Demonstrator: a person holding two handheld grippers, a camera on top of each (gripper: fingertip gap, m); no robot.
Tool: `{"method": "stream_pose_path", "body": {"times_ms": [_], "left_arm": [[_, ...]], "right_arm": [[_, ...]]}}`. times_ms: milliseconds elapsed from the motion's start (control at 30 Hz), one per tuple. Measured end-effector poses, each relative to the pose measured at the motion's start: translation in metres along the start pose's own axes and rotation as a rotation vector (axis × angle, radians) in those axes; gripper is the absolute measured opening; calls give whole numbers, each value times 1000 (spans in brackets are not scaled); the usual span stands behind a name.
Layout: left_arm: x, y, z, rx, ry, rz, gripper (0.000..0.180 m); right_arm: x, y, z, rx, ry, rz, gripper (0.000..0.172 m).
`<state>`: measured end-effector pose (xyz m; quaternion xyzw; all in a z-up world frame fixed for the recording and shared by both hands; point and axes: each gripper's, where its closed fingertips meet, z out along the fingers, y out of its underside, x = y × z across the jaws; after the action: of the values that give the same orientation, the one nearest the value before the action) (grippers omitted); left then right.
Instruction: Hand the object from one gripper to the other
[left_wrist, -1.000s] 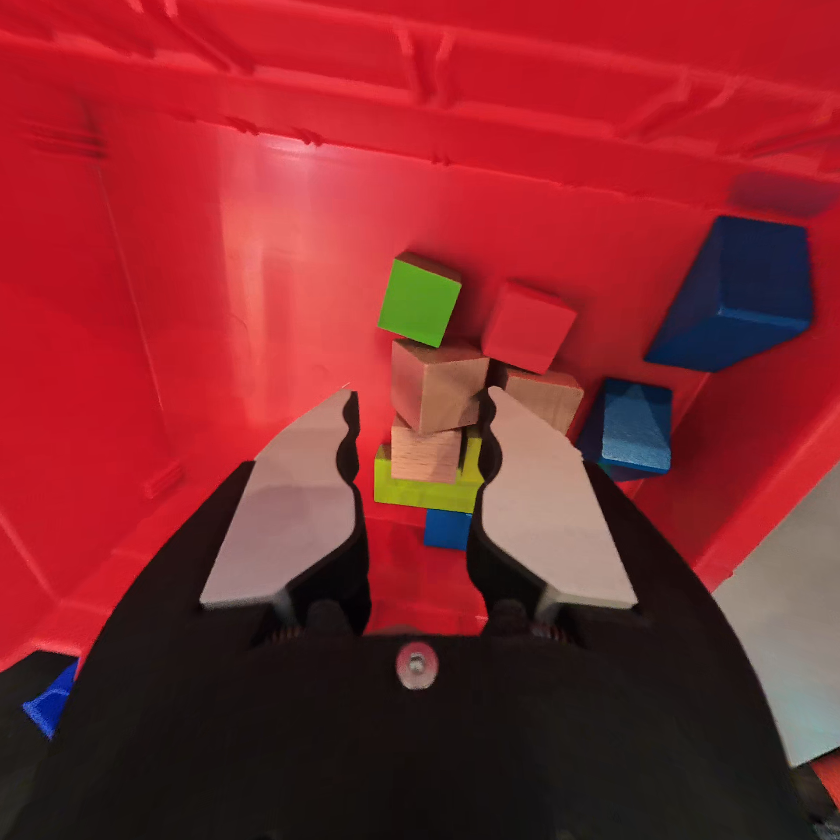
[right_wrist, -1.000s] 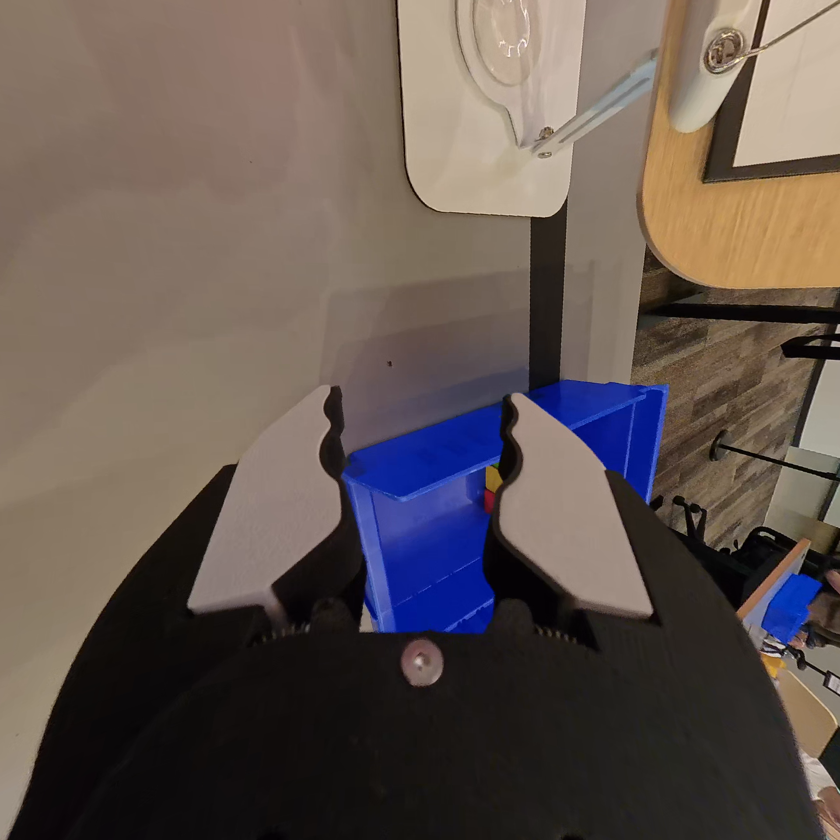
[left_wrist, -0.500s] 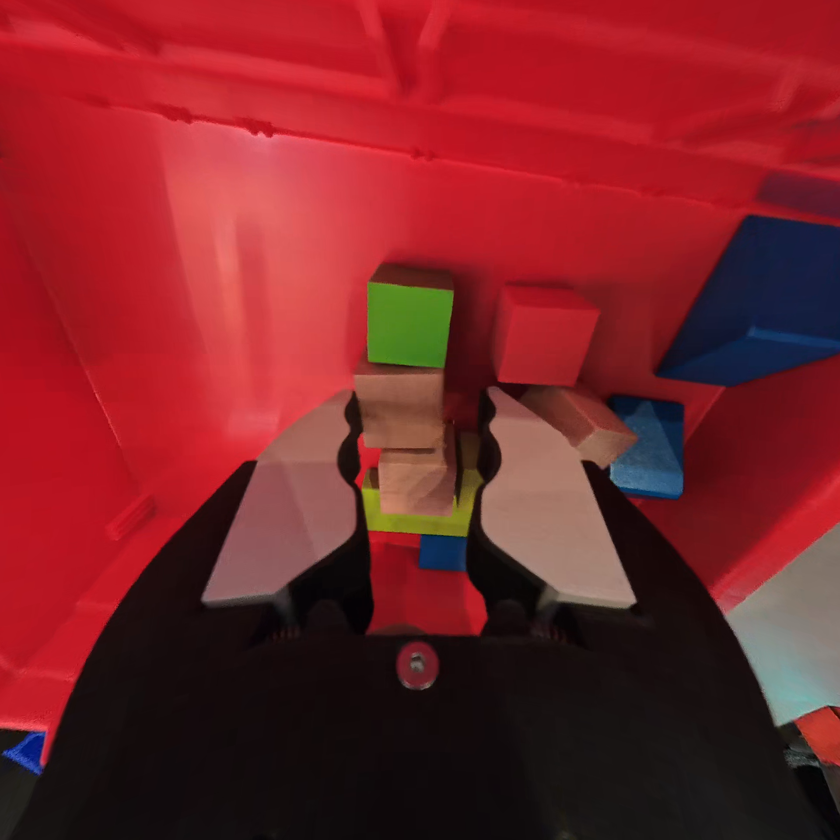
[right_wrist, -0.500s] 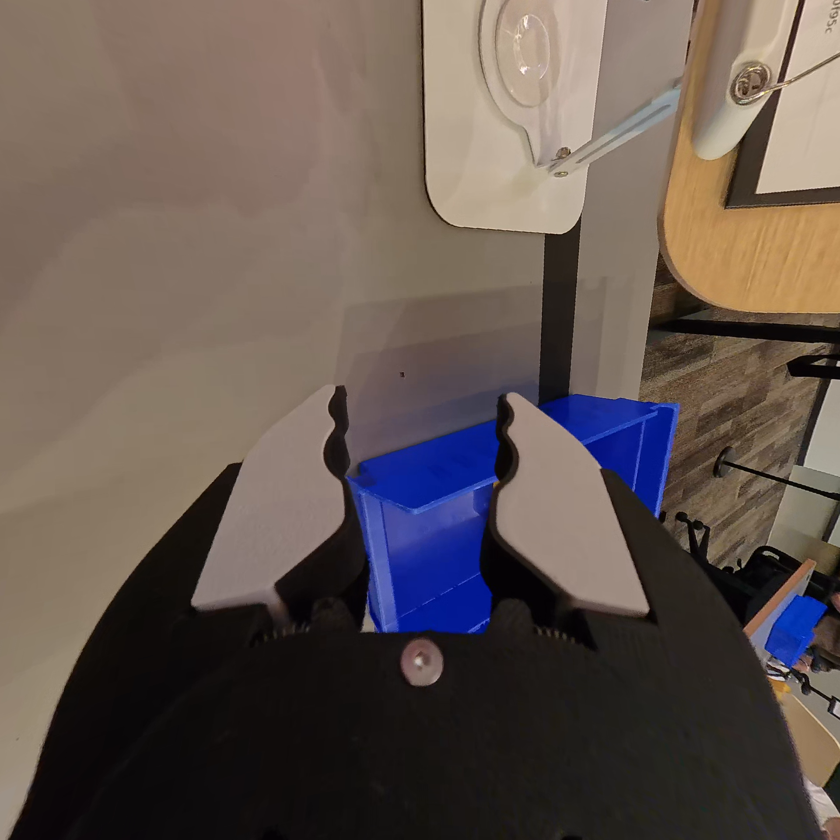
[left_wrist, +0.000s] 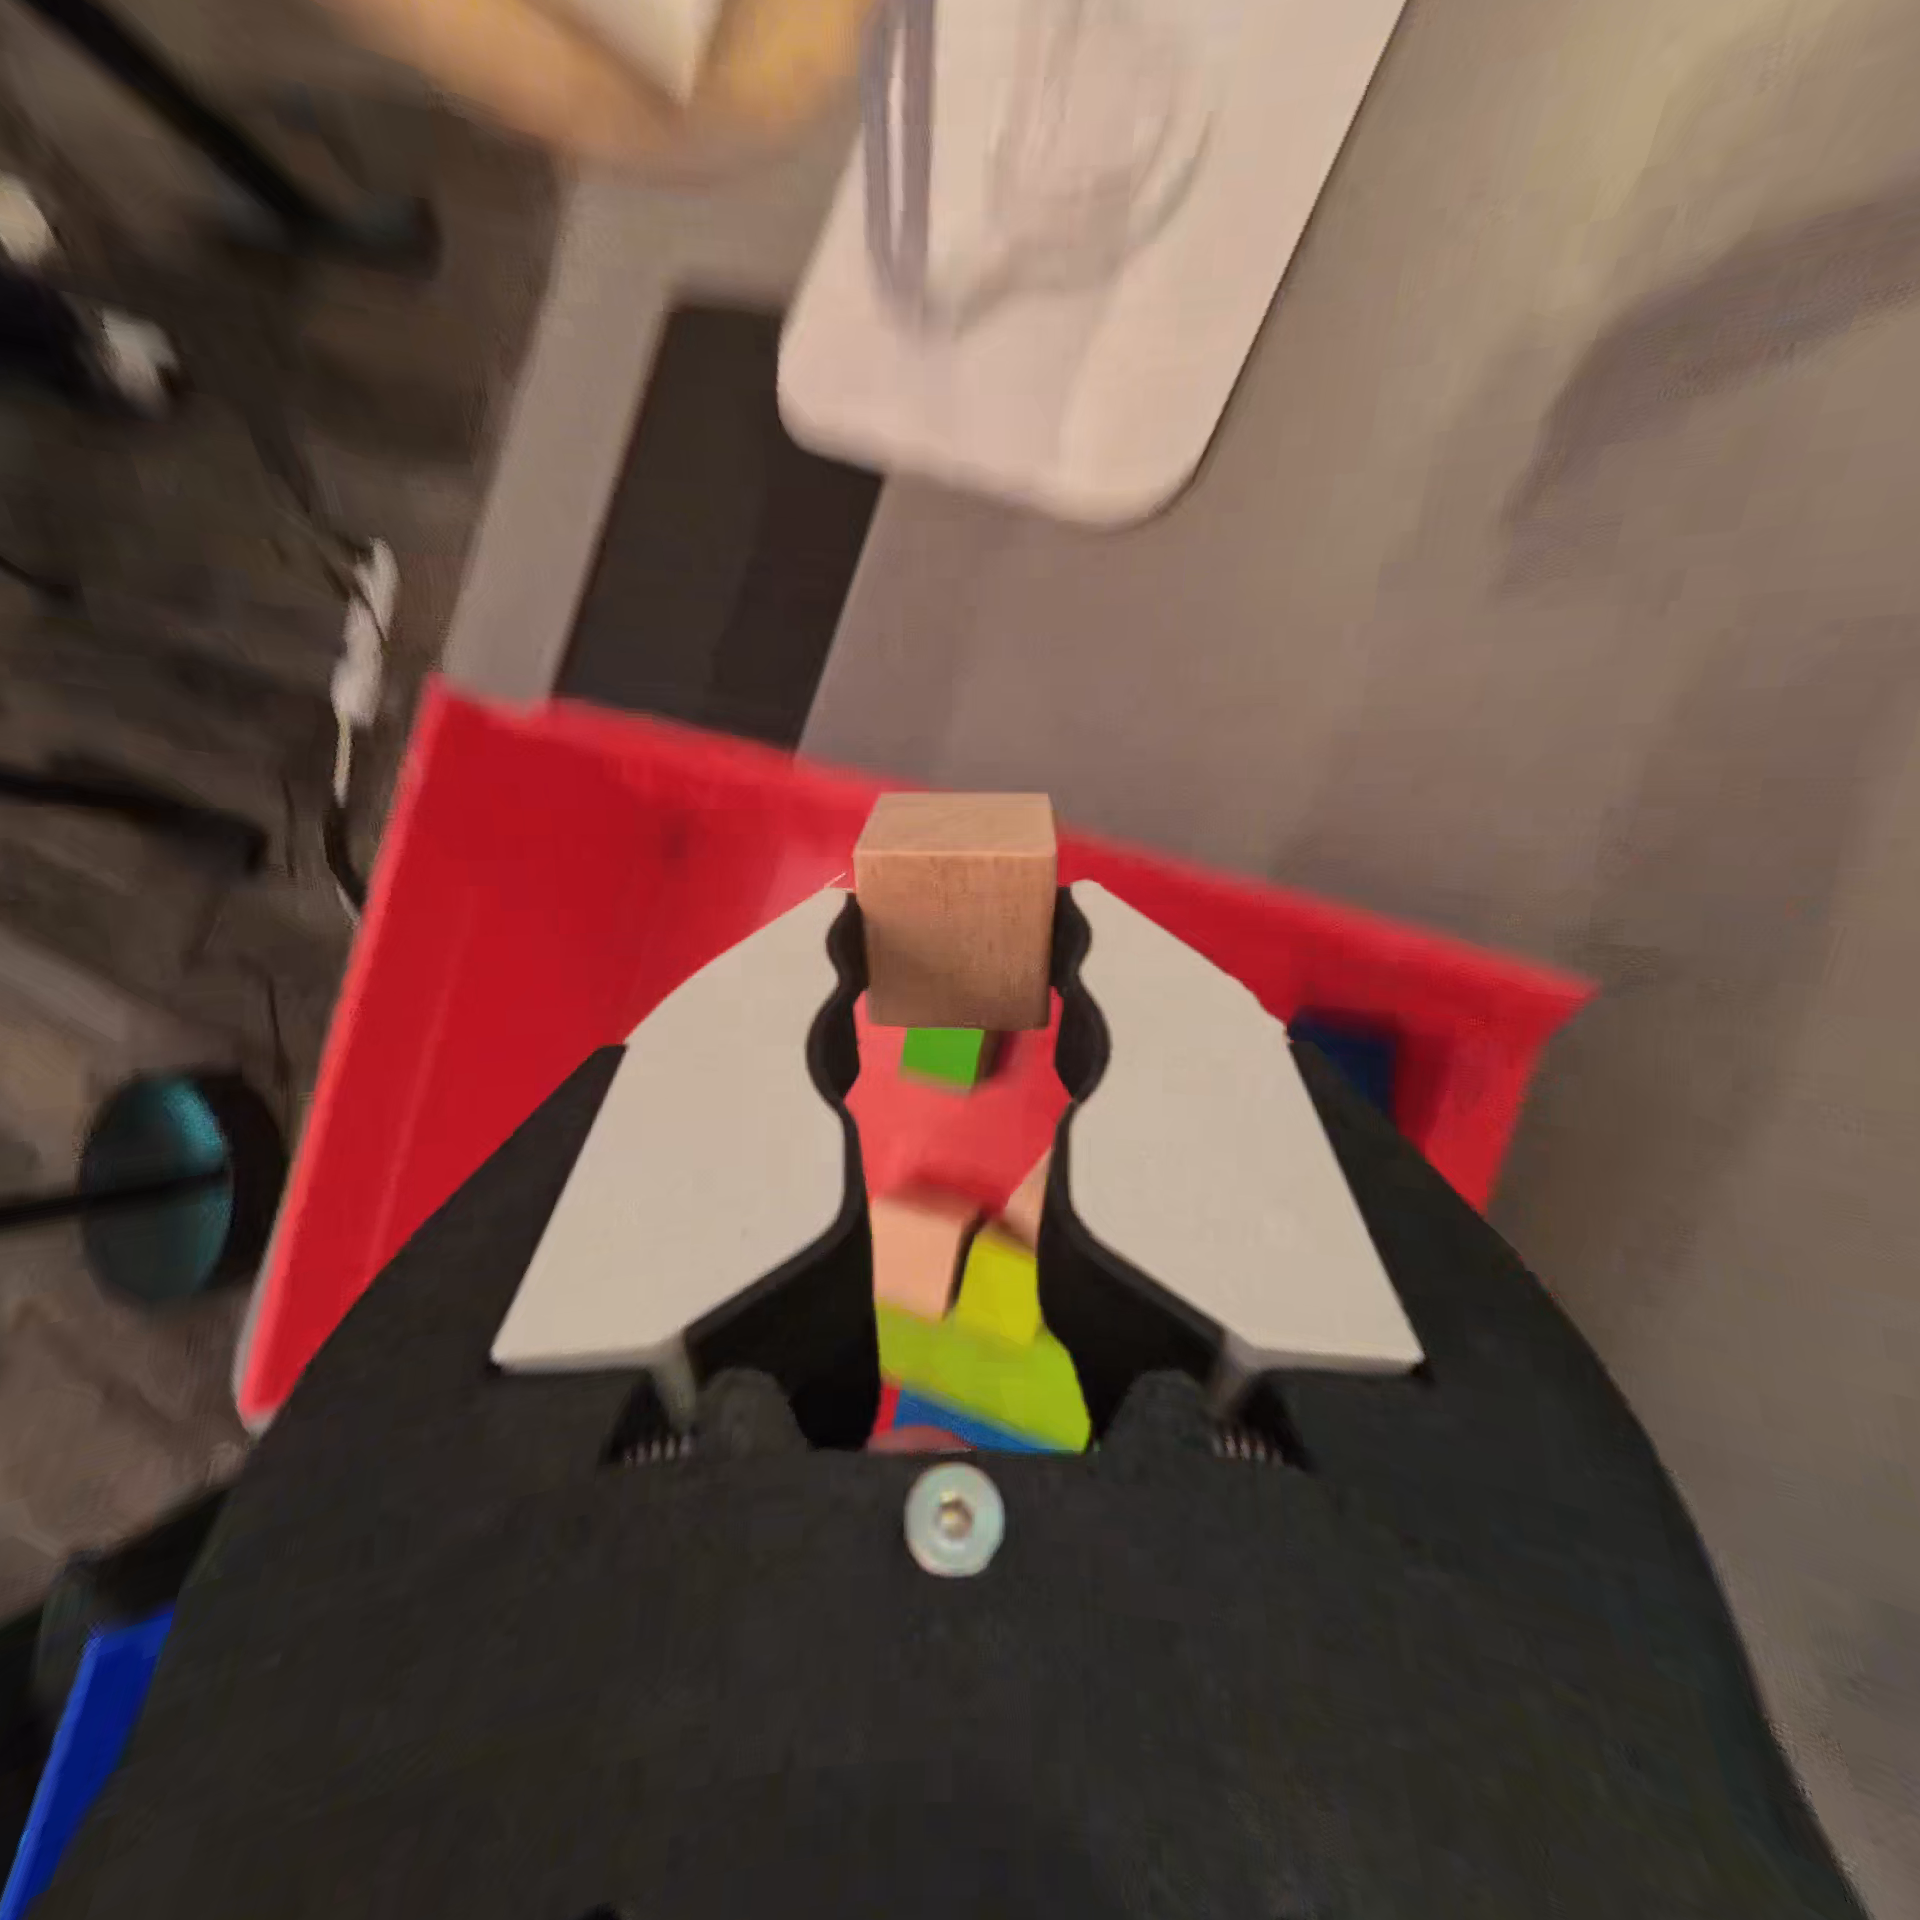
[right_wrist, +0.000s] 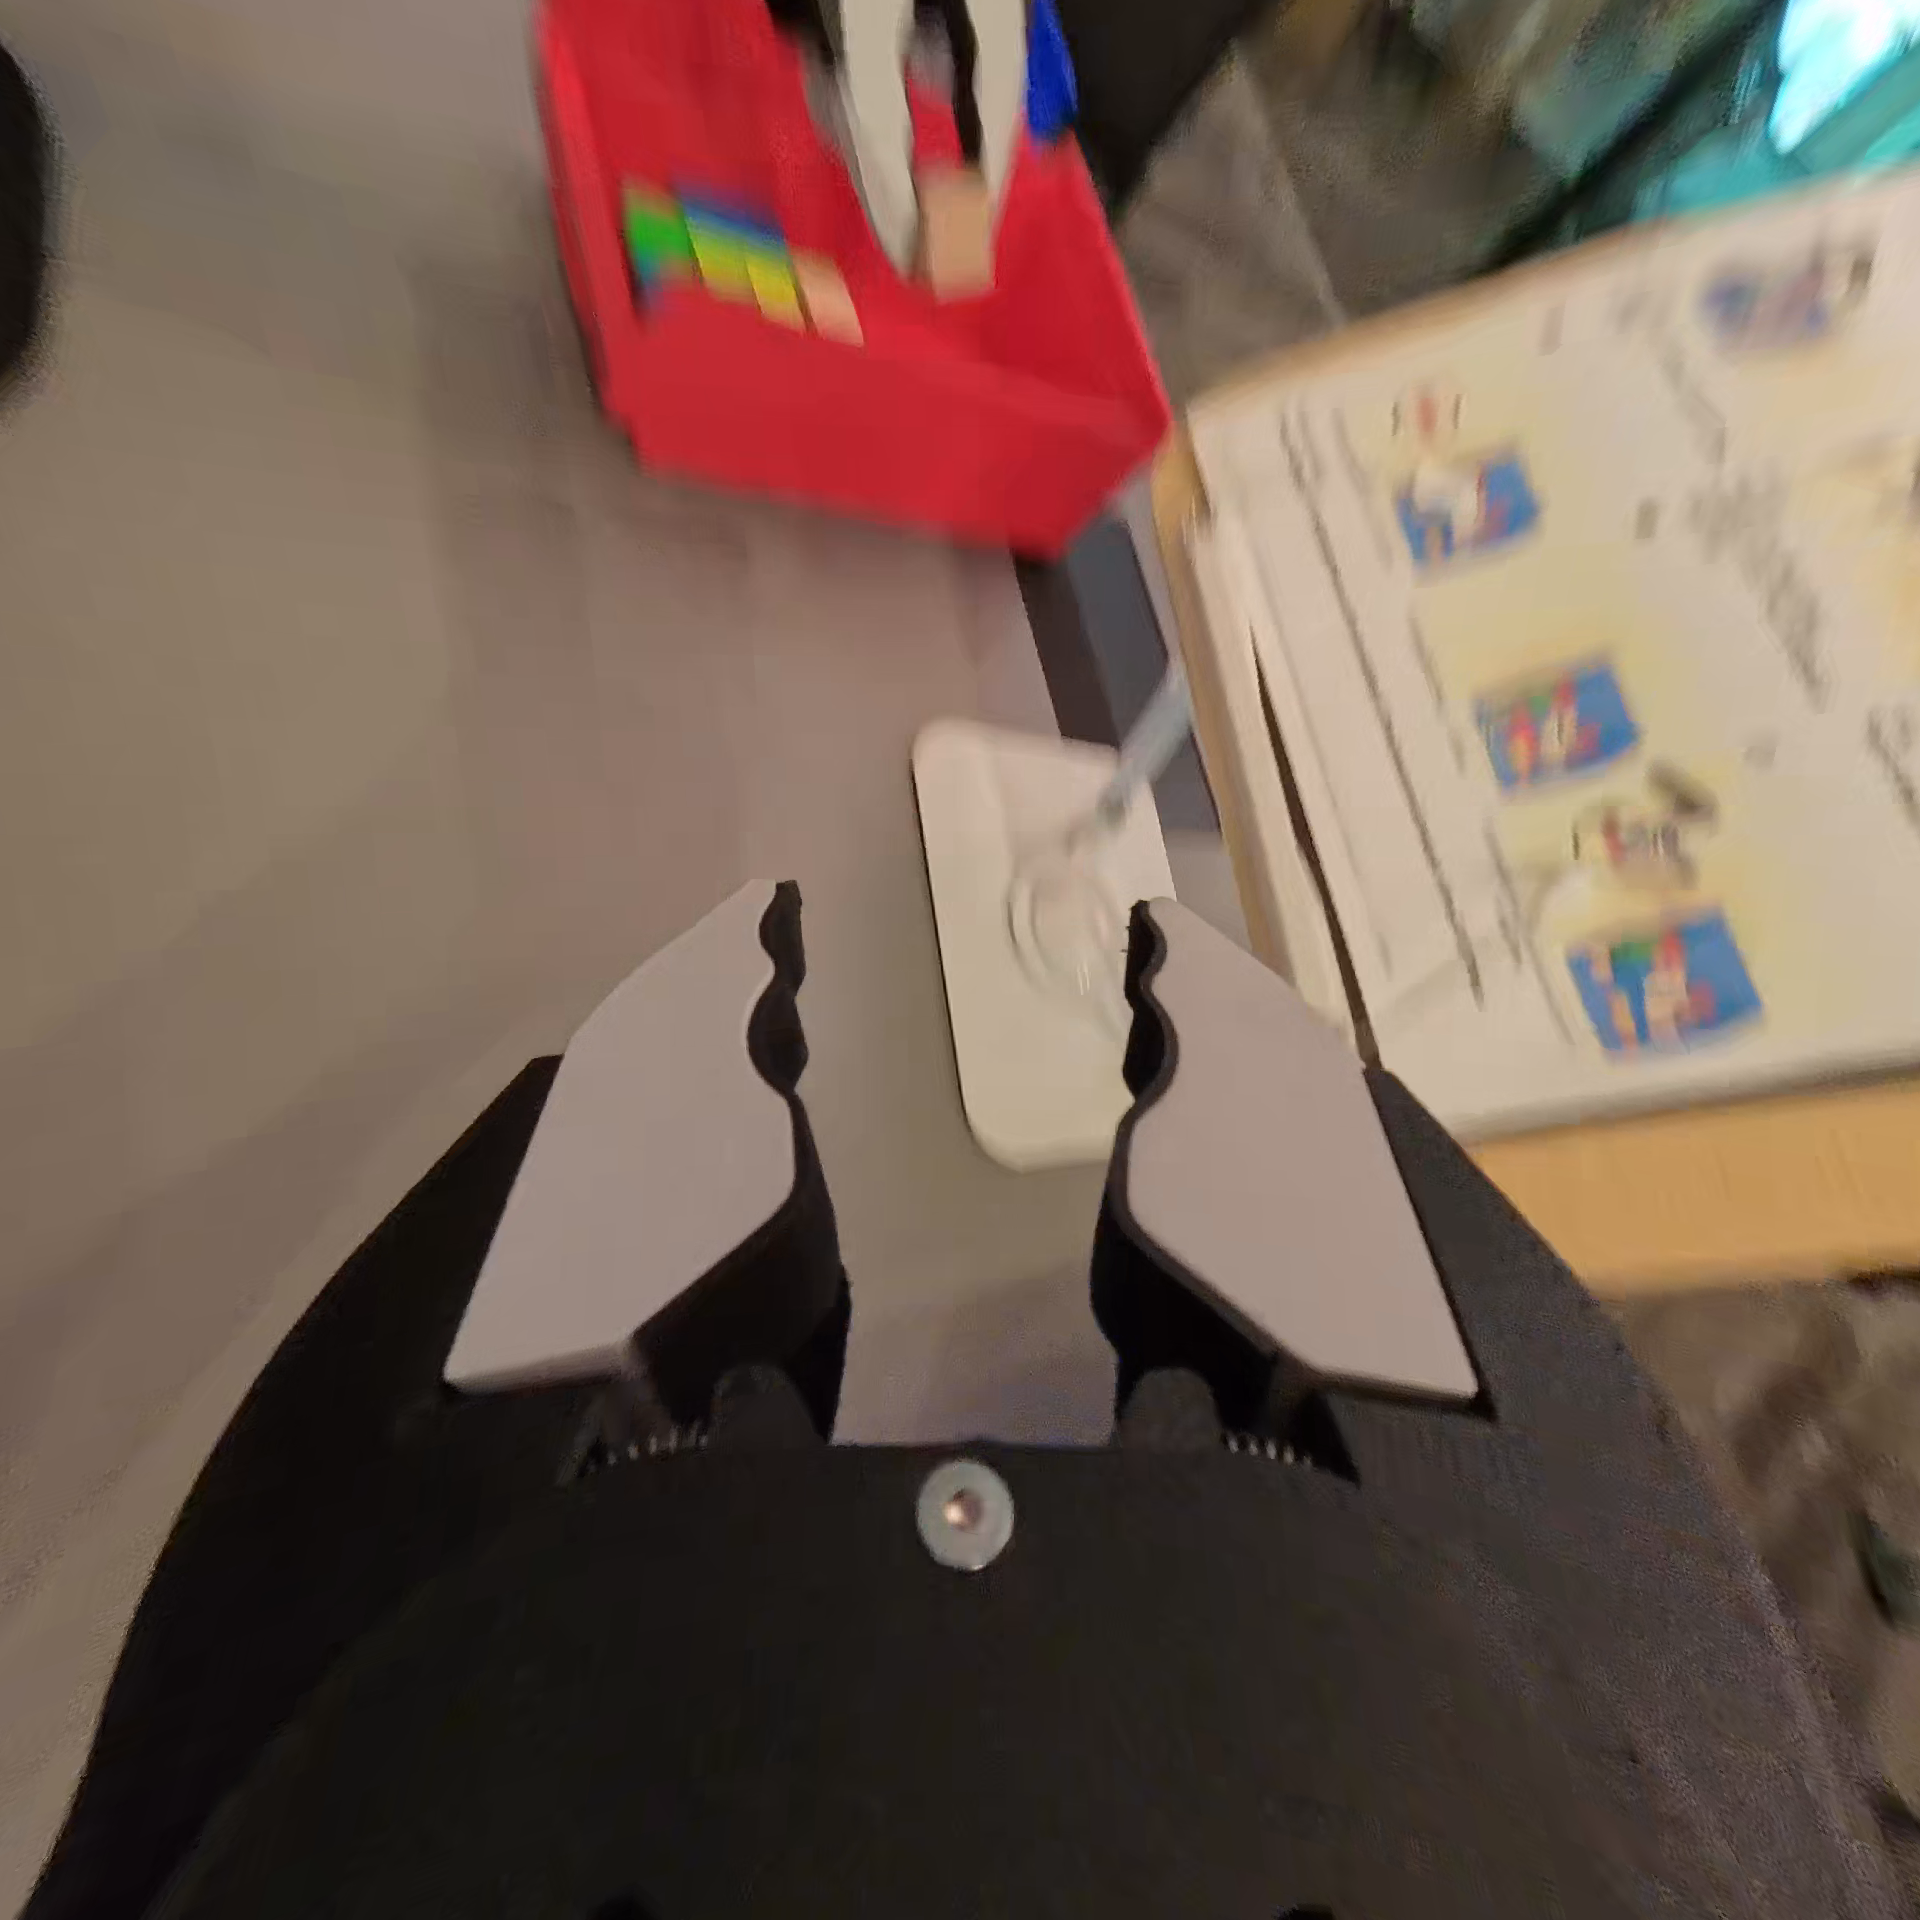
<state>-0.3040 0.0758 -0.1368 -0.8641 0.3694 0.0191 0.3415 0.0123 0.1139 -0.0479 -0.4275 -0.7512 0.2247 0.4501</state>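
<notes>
A plain wooden cube (left_wrist: 954, 914) sits squarely between the fingertips of the left gripper (left_wrist: 958, 940), both pads pressed on its sides, above the red bin (left_wrist: 582, 904). As a cube it has no long axis; one flat face looks back at the camera. Blocks in the bin are blurred and partly hidden by the fingers. The right gripper (right_wrist: 961, 914) stands wide with nothing between its fingers, over the grey table (right_wrist: 364, 727), well apart from the cube.
</notes>
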Motion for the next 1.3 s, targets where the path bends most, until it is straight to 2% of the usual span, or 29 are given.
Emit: {"method": "stream_pose_path", "body": {"times_ms": [100, 167, 233, 333, 500, 533, 600, 900, 967, 1033, 1100, 1167, 1233, 1300], "left_arm": [[44, -84, -28, 276, 22, 73, 34], [75, -129, -43, 400, 30, 141, 34], [104, -169, -59, 537, 59, 190, 34], [138, -208, -77, 680, 107, 243, 34], [163, -238, -98, 818, 142, 276, 34], [166, -241, -102, 845, 164, 269, 34], [169, -245, -104, 864, 183, 269, 34], [178, -257, -109, 893, 222, 275, 34], [176, -261, -110, 905, 214, 256, 40], [169, -262, -110, 891, 183, 238, 40], [165, -258, -112, 869, 153, 246, 35], [158, -247, -109, 824, 97, 260, 23], [154, -232, -99, 762, 77, 258, 15], [150, -217, -89, 721, 81, 236, 4]], "right_arm": [[-6, -62, 20, 241, -17, 2, 58], [-7, -89, 31, 347, -36, 9, 56], [-8, -107, 38, 427, -71, 25, 58], [-13, -127, 36, 550, -132, 55, 54], [-19, -142, 15, 689, -207, 106, 47], [-21, -144, 10, 716, -218, 101, 37], [-23, -146, 5, 733, -214, 92, 29], [-23, -146, -11, 757, -174, 95, 29], [-19, -143, -22, 769, -168, 109, 29], [-6, -132, -39, 733, -121, 99, 29], [18, -102, -57, 588, -37, 68, 29], [50, -50, -75, 354, 50, 56, 29], [81, 15, -92, 73, 129, 60, 29], [99, 84, -107, -194, 119, 108, 28]]}}
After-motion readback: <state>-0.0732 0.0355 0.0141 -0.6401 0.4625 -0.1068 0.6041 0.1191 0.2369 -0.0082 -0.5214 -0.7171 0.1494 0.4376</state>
